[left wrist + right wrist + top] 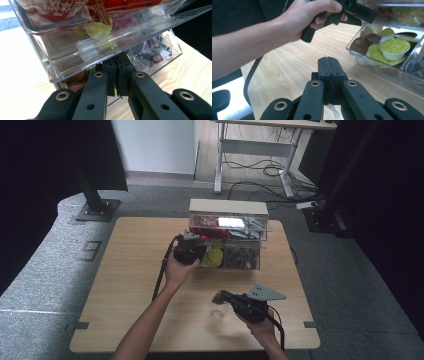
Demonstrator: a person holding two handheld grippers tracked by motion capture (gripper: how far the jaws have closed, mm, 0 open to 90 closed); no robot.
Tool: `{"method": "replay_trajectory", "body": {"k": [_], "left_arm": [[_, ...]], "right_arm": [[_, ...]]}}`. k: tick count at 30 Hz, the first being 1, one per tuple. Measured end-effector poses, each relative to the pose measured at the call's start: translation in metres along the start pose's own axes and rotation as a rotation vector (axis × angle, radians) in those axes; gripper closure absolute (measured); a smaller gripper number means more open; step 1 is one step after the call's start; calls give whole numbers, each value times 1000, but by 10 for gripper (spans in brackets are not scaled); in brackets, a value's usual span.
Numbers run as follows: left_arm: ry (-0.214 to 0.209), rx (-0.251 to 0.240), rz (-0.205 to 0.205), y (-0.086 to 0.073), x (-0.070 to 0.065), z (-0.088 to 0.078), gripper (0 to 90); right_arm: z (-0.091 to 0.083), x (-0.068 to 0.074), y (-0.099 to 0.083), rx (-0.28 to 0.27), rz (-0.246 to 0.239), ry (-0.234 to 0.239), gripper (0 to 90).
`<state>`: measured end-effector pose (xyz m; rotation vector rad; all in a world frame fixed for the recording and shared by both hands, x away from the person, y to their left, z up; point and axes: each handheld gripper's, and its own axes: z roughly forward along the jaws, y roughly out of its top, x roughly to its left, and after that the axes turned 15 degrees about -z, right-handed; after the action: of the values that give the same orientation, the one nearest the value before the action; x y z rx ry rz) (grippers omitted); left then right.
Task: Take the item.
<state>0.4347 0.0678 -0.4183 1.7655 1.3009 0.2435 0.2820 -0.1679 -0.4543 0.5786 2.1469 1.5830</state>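
On the wooden desk (pixel 130 270), the left gripper (pixel 116 65), pressed together against the clear drawer organizer (pixel 227 227), should pull steadily while the right gripper (pixel 329 65) pinches something thin and clear.

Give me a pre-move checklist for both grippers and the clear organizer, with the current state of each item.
1. Left gripper closed at the clear organizer's front: ok, jaws are together under a drawer lip.
2. What the left gripper pinches: cannot tell, the drawer edge hides the tips.
3. Right gripper shut: ok; a thin clear sliver sits between the jaws, identity cannot tell.
4. Right gripper away from the organizer: ok, it sits near the table's front edge.
5. Coffee capsules contained: ok, inside the lower compartment.
6. Cables off the organizer: ok in the high view.
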Motion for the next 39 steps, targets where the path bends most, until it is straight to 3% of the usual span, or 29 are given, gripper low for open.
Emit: {"method": "replay_trajectory", "body": {"k": [3, 9, 27, 39], "left_arm": [[0, 1, 1, 0, 0, 0, 871], [-3, 1, -1, -1, -1, 1, 872], [-7, 6, -8, -4, -1, 4, 870], [-14, 11, -10, -10, 0, 2, 868]], "right_arm": [[2, 0, -3, 13, 0, 3, 880], [3, 2, -3, 14, -11, 8, 783], [-7, -4, -5, 2, -14, -43, 634], [-17, -12, -13, 17, 15, -75, 626]]}}
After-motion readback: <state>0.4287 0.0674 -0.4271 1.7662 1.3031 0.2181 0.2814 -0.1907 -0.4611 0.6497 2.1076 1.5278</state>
